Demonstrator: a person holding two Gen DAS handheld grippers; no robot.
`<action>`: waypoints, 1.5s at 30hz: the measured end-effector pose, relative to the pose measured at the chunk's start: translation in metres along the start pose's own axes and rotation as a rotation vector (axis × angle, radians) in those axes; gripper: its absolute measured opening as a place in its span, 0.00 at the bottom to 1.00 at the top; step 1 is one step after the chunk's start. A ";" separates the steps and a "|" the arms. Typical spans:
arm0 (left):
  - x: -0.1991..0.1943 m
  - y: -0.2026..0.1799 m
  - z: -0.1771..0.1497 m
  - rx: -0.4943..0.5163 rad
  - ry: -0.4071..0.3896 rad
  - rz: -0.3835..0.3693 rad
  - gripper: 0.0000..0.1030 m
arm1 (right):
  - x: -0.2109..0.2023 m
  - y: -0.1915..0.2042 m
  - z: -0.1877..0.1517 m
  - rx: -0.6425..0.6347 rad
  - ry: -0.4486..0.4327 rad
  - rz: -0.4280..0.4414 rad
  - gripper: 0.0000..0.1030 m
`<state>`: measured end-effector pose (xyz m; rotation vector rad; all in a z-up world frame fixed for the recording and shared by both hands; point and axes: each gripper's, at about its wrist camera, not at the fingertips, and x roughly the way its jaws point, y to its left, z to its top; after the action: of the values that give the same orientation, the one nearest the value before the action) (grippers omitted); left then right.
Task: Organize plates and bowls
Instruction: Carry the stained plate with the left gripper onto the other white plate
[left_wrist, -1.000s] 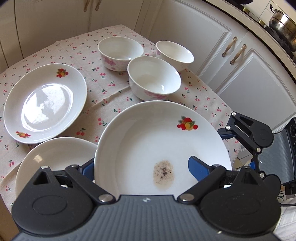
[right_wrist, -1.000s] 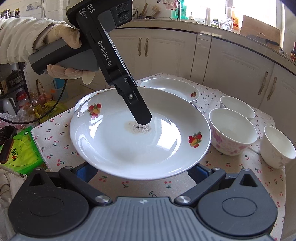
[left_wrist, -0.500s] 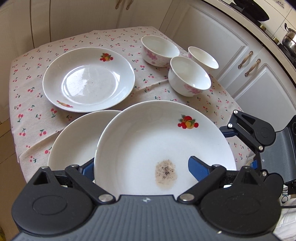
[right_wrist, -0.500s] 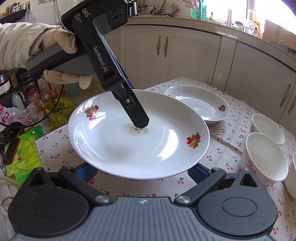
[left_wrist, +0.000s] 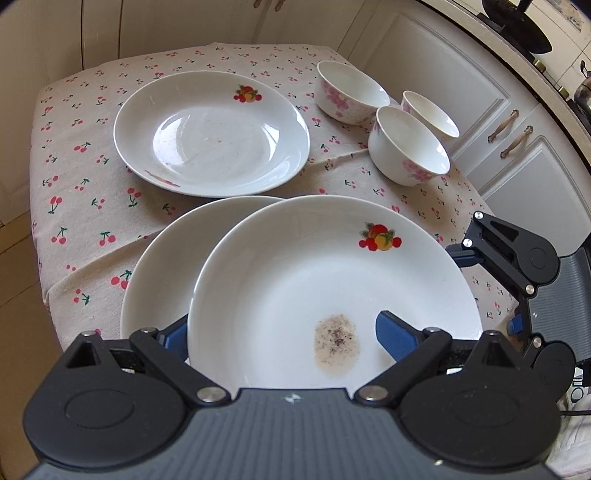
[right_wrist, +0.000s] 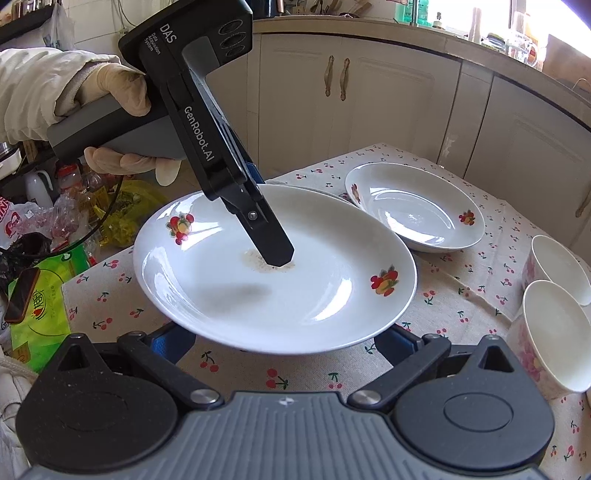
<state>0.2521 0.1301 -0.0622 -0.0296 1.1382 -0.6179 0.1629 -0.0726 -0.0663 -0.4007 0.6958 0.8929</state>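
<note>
**Held plate poised over the near plate, stacking step in hand**

The left gripper (right_wrist: 275, 254) is clamped on the rim of a held plate (left_wrist: 325, 280), one finger lying across its inside by a speckled smear (left_wrist: 336, 345), the other hidden beneath. That plate hangs clear of the surface (left_wrist: 85, 192), overlapping the near plate (left_wrist: 166, 266) and offset toward the bowls (left_wrist: 408, 146). The right gripper (right_wrist: 284, 341) sits under the held plate's edge with its fingers spread wide; whether they touch it I cannot tell.

Judging by this, the stacking of plates is under way. The next move calls for centring the held plate over the near plate, lowering it level, then releasing. The far plate (left_wrist: 210, 133), beyond the near plate, remains to be gathered.
</note>
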 end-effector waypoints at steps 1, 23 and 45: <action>0.001 0.001 0.000 -0.001 0.001 0.000 0.94 | 0.001 0.000 0.000 -0.003 0.001 -0.002 1.00; 0.011 0.013 0.005 0.004 0.070 0.030 0.94 | 0.014 0.012 0.006 -0.067 0.035 -0.059 1.00; 0.002 0.010 0.007 0.004 0.097 0.095 0.94 | 0.011 0.013 0.003 -0.051 0.006 -0.037 1.00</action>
<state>0.2630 0.1361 -0.0640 0.0589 1.2252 -0.5416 0.1578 -0.0570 -0.0719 -0.4608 0.6702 0.8758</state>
